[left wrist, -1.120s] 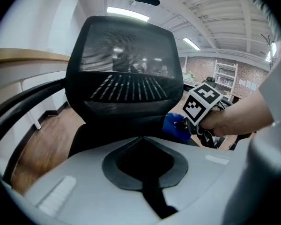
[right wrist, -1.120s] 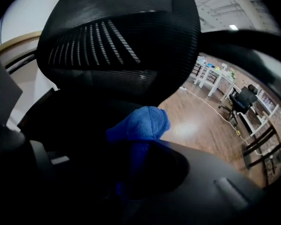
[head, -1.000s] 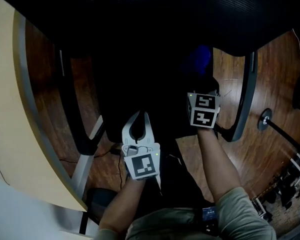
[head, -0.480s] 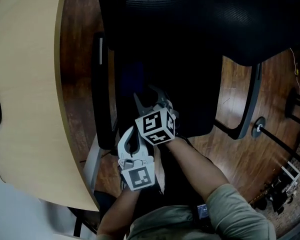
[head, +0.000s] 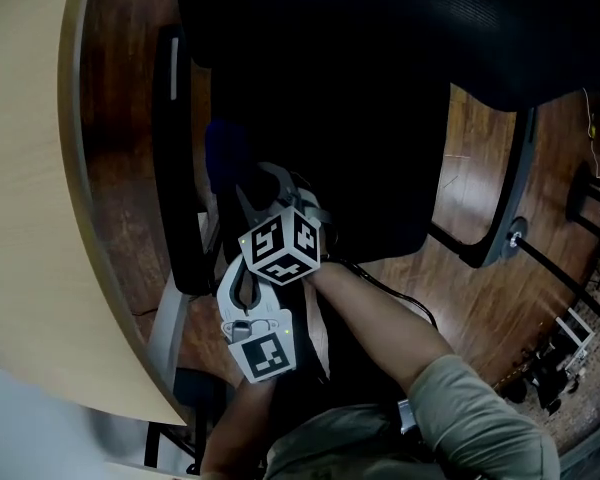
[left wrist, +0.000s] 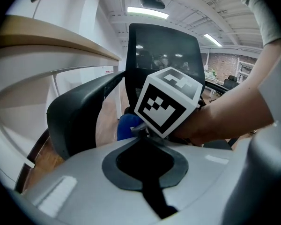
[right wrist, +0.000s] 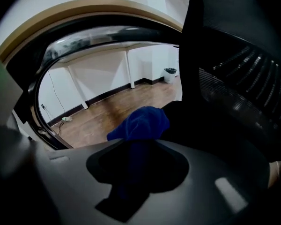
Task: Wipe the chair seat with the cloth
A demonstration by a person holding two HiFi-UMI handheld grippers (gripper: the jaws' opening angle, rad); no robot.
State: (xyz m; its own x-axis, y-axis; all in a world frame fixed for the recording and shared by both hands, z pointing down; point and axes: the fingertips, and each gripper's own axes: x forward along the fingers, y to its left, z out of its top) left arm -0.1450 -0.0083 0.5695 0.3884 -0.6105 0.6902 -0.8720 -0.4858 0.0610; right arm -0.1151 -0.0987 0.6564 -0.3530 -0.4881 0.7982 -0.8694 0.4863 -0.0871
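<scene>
The black chair seat [head: 365, 168] fills the middle of the head view. My right gripper [head: 252, 183] reaches over the seat's left part, shut on a blue cloth [head: 225, 150] that rests on the seat near the left armrest [head: 175, 168]. In the right gripper view the cloth [right wrist: 143, 121] bunches out past the right gripper [right wrist: 138, 144]. My left gripper [head: 242, 280] sits just behind, partly under the right one's marker cube [head: 280, 245]; its jaws are shut with nothing in them. From the left gripper [left wrist: 144, 142] I see that cube [left wrist: 171, 104] and the cloth [left wrist: 126, 126].
The mesh backrest [head: 400, 18] rises at the top. A curved wooden desk [head: 30, 168] runs close along the left. The right armrest [head: 510, 188] stands over wooden floor [head: 470, 208]. Frames and cables lie at the far right [head: 580, 328].
My right gripper has swept the cloth from the seat's right side across to its left side, ending above the left gripper. The left gripper has stayed at the seat's front edge.
</scene>
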